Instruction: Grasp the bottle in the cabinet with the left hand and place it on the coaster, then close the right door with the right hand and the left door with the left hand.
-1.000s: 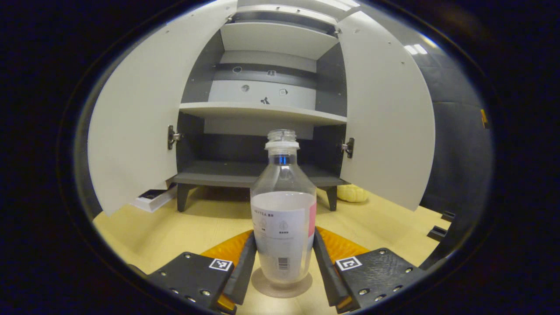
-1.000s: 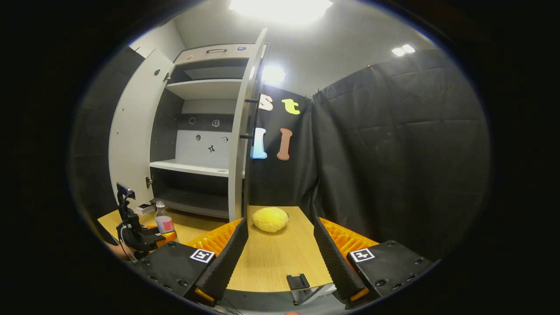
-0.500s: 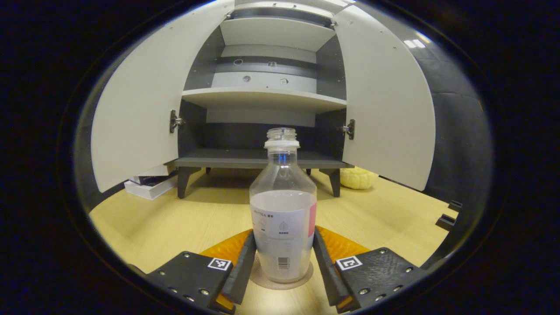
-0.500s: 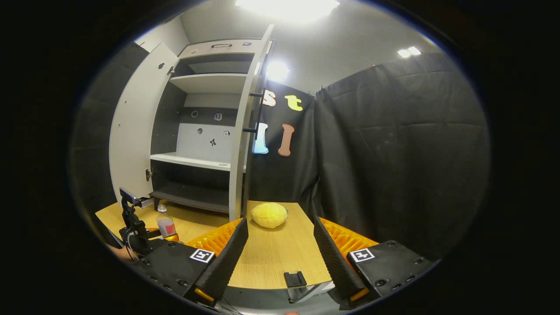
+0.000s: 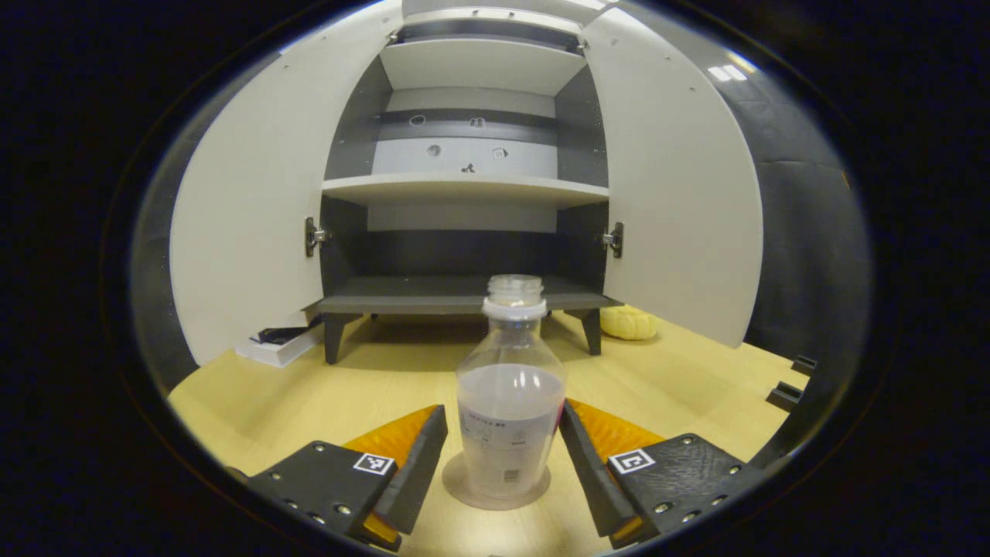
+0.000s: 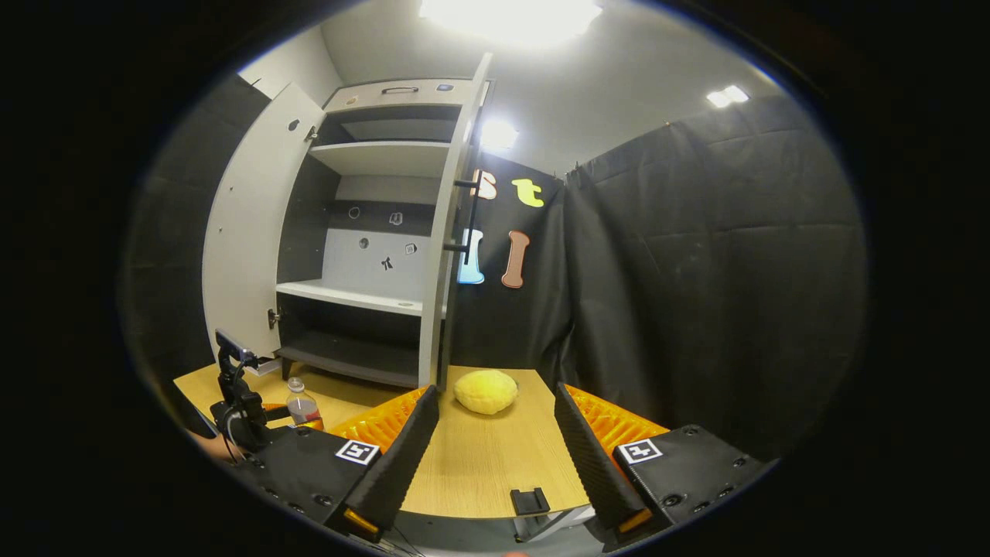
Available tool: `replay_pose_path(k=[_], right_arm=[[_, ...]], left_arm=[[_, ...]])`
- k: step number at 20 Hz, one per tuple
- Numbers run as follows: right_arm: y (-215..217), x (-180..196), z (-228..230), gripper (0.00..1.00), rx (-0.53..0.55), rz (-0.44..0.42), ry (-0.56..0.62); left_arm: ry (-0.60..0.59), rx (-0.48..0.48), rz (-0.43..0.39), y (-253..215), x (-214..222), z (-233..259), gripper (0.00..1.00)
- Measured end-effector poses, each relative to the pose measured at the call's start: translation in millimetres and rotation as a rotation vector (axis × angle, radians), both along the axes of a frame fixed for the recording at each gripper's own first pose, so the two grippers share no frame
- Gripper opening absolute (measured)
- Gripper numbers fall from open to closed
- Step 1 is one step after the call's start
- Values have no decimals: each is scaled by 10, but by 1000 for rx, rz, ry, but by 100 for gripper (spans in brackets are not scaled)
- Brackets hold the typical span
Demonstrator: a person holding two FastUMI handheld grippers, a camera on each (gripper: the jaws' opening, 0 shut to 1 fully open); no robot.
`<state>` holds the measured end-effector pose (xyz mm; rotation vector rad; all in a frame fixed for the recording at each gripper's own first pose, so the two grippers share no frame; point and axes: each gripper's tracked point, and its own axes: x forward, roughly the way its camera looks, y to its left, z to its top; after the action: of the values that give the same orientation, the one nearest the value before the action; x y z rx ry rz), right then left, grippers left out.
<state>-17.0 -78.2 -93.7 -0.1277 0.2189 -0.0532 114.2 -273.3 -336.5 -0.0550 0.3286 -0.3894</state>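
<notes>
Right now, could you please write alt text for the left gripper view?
A clear bottle stands upright on a round coaster on the wooden table, between the open fingers of the left gripper. Behind it, a cabinet has both doors open.

The bottle [image 5: 510, 402] stands on the coaster [image 5: 456, 483], on the table [image 5: 309, 394] before the cabinet [image 5: 464, 189].

Bottle [image 5: 510, 387]: clear glossy plastic, paper label.
Table [image 5: 309, 394]: matt pale wood grain.
Cabinet doors [image 5: 247, 224]: smooth matt grey.
Hinges [image 5: 312, 235]: shiny metal.
</notes>
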Motion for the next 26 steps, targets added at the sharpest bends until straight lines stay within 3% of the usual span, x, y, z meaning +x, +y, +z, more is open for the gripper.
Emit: replay_pose_path(k=[1, 2, 5, 12, 19, 25, 26], right_arm=[[5, 14, 33, 93, 7, 2, -10], [3, 22, 75, 92, 16, 2, -23], [-1, 64, 167, 96, 49, -1, -58], [-65, 310, 468, 96, 113, 0, -128], [-137, 794, 731, 96, 140, -43, -156], [-126, 1202, 981, 96, 135, -144, -178], [-136, 1260, 1062, 92, 128, -167, -203]], left_arm=[[-3, 4, -3, 5, -8, 68, 92], [-8, 7, -8, 3, -26, 127, 85], [-30, 14, -8, 52, -65, 404, 85], [-96, -45, 65, 400, -267, 1653, 85], [-189, -40, 208, 1331, -312, 2723, 85], [-280, 11, 301, 2115, -217, 3229, 84], [-283, 4, 311, 2230, -211, 3267, 84]])
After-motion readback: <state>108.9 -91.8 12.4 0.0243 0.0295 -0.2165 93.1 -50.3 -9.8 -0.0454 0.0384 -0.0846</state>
